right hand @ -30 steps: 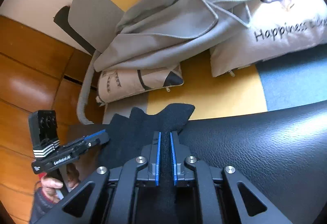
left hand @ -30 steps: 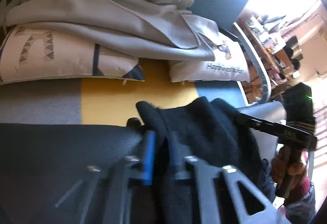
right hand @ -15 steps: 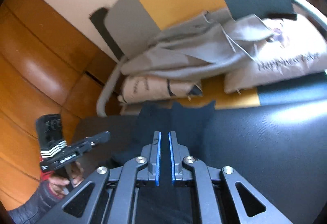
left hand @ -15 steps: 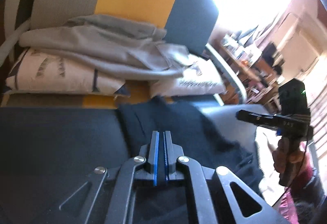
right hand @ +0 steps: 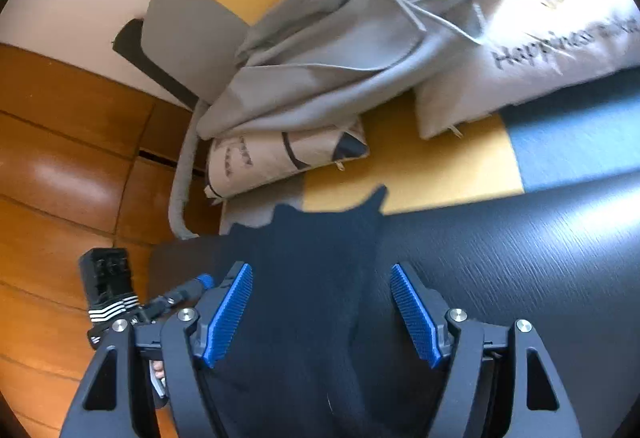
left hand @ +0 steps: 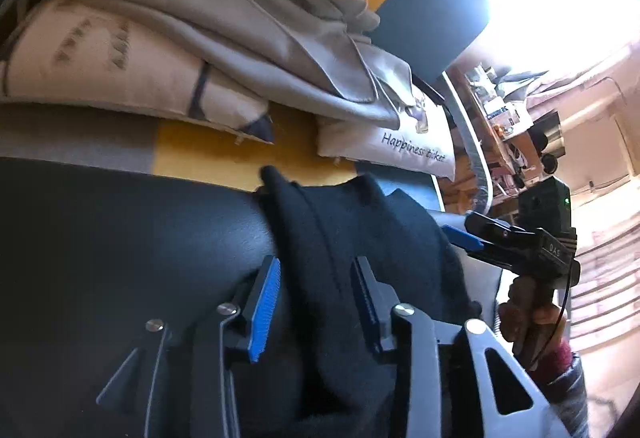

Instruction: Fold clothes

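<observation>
A black garment (left hand: 360, 238) lies on a black leather surface (left hand: 120, 238); it also shows in the right wrist view (right hand: 312, 278). My left gripper (left hand: 316, 298) is open, its blue pads (left hand: 264, 302) on either side of a fold of the garment. My right gripper (right hand: 324, 310) is wide open above the garment, blue pads (right hand: 230, 312) apart. The right gripper shows in the left wrist view (left hand: 520, 242) at the garment's right edge. The left gripper shows in the right wrist view (right hand: 176, 294) at the garment's left edge.
A grey garment (left hand: 240, 22) lies heaped on two printed cushions (left hand: 404, 142) on a grey, yellow and blue sofa (right hand: 420, 166). Wooden floor (right hand: 60, 178) lies to the left. Cluttered shelves (left hand: 504, 118) stand at the far right.
Both grippers were shut on the black garment; now both have opened and let go. The garment has settled flat on the black surface.
</observation>
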The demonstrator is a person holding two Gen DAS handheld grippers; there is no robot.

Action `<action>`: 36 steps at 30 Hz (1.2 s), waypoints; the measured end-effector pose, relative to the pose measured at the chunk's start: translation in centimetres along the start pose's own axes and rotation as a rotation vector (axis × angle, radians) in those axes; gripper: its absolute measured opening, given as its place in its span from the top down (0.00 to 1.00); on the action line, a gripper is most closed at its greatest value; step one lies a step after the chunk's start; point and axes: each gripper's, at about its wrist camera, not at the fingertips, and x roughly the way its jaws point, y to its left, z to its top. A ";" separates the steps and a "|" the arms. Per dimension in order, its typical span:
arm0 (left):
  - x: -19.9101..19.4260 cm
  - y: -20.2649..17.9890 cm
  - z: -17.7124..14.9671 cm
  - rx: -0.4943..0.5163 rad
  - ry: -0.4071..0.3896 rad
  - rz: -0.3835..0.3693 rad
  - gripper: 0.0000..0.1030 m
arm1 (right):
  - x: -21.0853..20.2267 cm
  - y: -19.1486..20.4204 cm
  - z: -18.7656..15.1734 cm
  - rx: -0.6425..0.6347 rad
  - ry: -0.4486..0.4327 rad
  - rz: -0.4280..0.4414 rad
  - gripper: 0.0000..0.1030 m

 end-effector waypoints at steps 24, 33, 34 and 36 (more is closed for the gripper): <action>-10.3 -5.9 -10.2 0.207 -0.302 -0.019 0.97 | -7.4 7.4 -9.9 -0.230 -0.124 0.021 0.93; -11.4 -3.6 -16.8 0.180 -0.224 0.003 0.95 | -8.5 7.1 -19.8 -0.234 -0.082 0.009 0.94; -11.3 -3.1 -16.4 0.163 -0.206 0.008 0.85 | -8.5 6.6 -19.9 -0.211 -0.081 0.010 0.94; -11.2 -2.6 -14.9 0.135 -0.192 0.033 0.76 | -8.5 5.4 -19.7 -0.157 -0.085 0.018 0.90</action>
